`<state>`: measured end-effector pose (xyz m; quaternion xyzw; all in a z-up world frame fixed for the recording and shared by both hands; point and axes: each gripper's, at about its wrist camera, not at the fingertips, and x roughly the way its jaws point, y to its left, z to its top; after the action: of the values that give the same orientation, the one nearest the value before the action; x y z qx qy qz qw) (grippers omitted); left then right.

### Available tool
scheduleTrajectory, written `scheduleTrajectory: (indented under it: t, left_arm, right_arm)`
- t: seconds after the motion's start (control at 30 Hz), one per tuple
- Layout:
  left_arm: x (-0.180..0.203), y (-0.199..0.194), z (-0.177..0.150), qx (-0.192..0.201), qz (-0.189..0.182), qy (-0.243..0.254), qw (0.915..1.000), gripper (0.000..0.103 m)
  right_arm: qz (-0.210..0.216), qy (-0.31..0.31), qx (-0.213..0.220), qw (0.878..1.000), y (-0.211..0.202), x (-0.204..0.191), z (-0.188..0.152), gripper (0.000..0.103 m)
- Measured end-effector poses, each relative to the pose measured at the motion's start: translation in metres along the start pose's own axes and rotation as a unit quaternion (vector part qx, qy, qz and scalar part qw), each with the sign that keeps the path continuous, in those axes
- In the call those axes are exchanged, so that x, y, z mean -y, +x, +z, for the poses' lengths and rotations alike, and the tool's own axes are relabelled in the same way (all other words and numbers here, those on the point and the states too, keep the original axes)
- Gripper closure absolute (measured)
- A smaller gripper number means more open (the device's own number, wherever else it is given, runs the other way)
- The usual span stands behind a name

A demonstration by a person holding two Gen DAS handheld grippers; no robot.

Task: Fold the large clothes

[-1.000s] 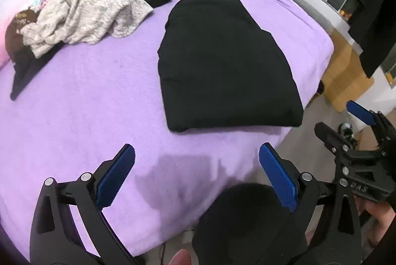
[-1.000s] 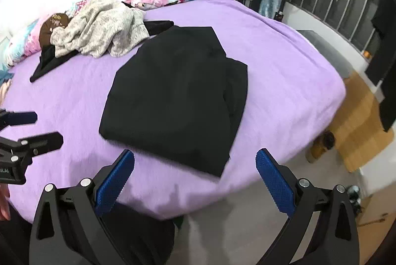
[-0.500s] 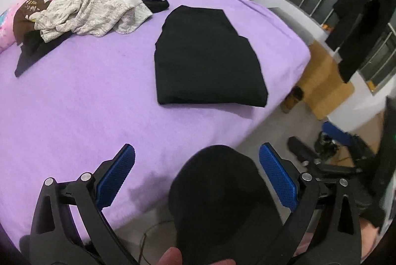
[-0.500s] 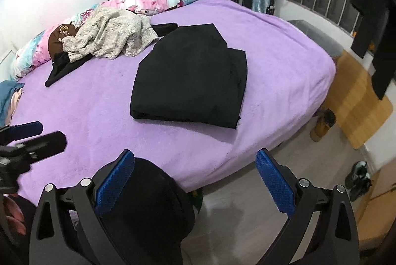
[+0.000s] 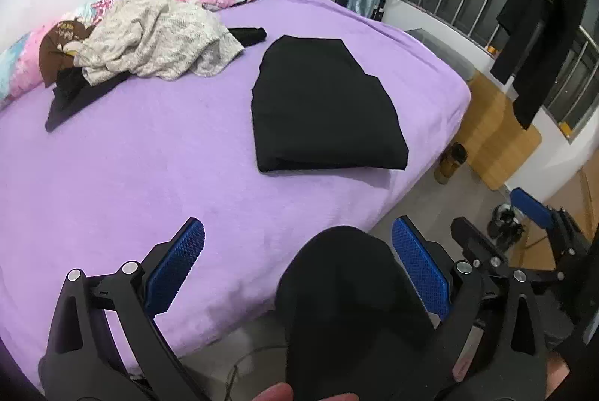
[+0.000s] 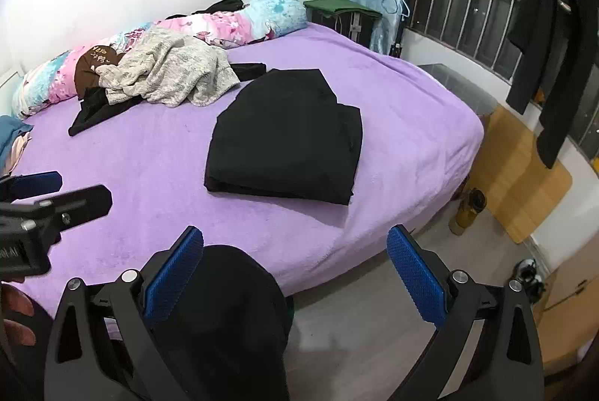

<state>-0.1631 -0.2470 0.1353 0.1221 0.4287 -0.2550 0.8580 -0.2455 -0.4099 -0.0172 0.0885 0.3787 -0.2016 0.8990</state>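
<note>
Both tools are hanging back off the foot of the bed [image 5: 157, 176] right now, well clear of everything. The left tool [image 5: 299, 266] is sitting with its blue pads spread wide, nothing between them, and the right tool [image 6: 295, 270] is doing the same, gaping and empty. The black garment [image 5: 322, 109] is lying folded flat on the purple cover, near the right-hand edge, well apart from both tools.

Looks to me like this one is basically done and the person is sizing up what's next. The pile [image 6: 168, 72] near the pillows is waiting: a grey knit lying on top of some dark stuff, with a black piece [image 6: 247, 70] poking out just beside the folded garment.

If I were doing it, I'd be going for the grey knit first since it's lying on top. I'd be pinching it at two separated spots, shoulders or hem corners if they can be found, because grabbing a bunched middle just drags a lump. Hard to tell from here where its edges actually are. I'd also be lifting it up and away towards the open purple area on the left, not dragging it across the folded garment, which would probably mess up that fold.
</note>
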Motion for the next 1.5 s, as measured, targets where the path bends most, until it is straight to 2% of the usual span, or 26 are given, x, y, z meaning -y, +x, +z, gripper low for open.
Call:
scheduleTrajectory:
  t: [0.57, 0.93, 1.5]
  left_arm:
    - [0.003, -0.027, -0.018, 0.017, 0.01, 0.011, 0.9997, 0.006]
    - [-0.001, -0.026, -0.017, 0.009, 0.019, 0.002, 0.9998, 0.006]
    - [-0.001, -0.021, -0.017, 0.002, 0.031, 0.015, 0.9994, 0.006]
  right_arm:
    - [0.001, 0.013, 0.016, 1.0, -0.026, -0.001, -0.001, 0.007]
    - [0.007, 0.007, 0.011, 1.0, -0.025, -0.003, 0.0, 0.006]
    - [0.008, 0.008, 0.006, 1.0, -0.023, 0.0, -0.001, 0.006]
